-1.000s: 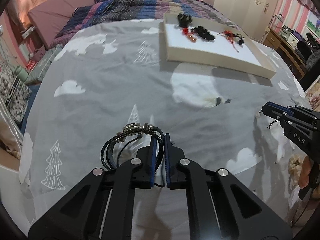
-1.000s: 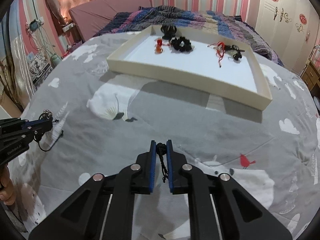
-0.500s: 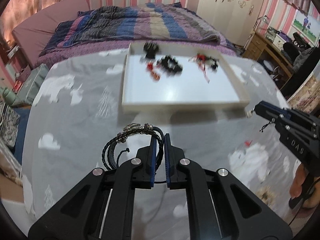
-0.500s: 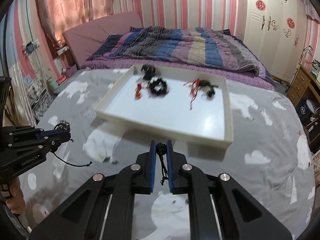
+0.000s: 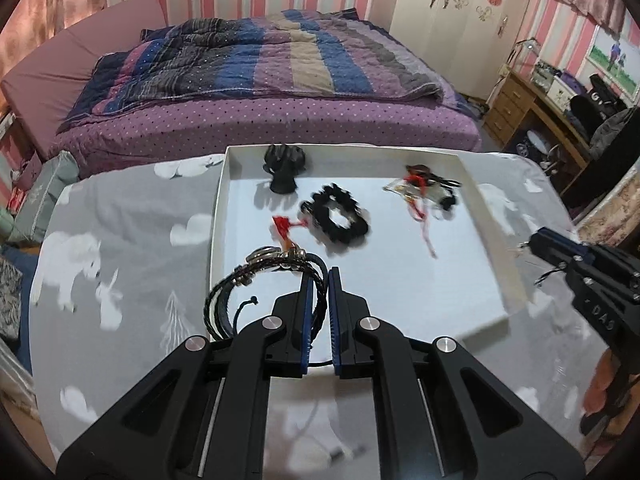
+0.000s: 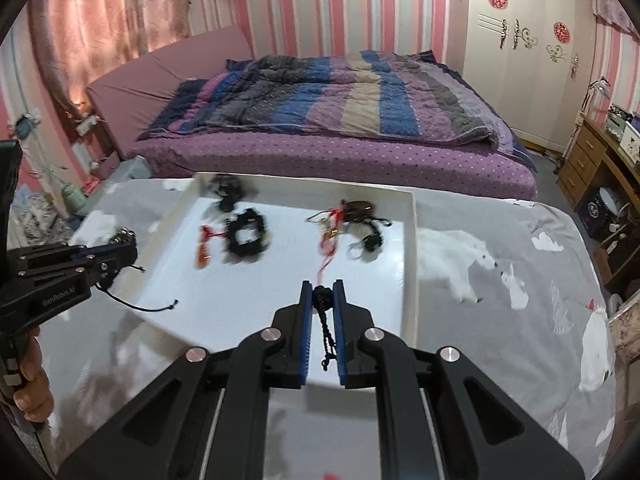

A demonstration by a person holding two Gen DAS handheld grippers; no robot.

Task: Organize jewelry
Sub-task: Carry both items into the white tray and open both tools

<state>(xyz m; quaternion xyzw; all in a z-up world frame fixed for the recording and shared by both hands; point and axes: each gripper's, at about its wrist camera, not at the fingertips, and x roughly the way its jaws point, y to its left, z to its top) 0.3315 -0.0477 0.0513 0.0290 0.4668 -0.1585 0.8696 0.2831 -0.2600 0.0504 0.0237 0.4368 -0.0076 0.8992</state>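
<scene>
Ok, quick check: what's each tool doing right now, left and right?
Left tool: closed on the black braided bracelet.
Right tool: closed on a thin black braided cord.

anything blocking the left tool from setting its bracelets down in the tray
Nothing visible does. The left tool holds the bracelets over the near left part of the tray, and the floor below is bare. The scrunchie and red charm lie farther in.
</scene>
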